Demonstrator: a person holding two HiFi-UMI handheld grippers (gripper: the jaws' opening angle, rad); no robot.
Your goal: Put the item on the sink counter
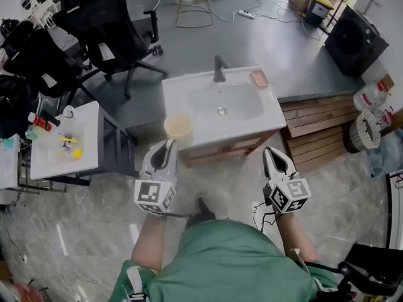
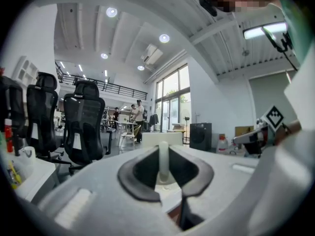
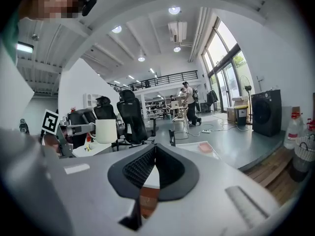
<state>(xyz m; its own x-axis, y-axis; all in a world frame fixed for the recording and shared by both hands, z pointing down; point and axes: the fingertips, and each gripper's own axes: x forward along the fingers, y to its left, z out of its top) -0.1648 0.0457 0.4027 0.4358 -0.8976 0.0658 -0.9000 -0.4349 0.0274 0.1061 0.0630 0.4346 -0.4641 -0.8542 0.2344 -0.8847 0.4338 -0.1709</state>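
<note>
Cup (image 1: 178, 128) is pinched by its wall in my left gripper (image 1: 167, 145), near the sink counter (image 1: 179, 99) front corner, while my right gripper (image 1: 271, 151) is closed and empty.

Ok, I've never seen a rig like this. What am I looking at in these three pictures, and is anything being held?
There is no robot here: a person in a green shirt carries a hand-held gripper in each hand. The head view comes from a camera on the person's head, looking steeply down. The other two views come from cameras riding on each gripper, looking along its jaws. The left hand-held gripper is clamped on the wall of a pale cup. The right hand-held gripper is shut and empty. Ahead stands a white sink counter with a faucet and a pink dish at its far corner. The cup is not yet set on the counter.
</note>
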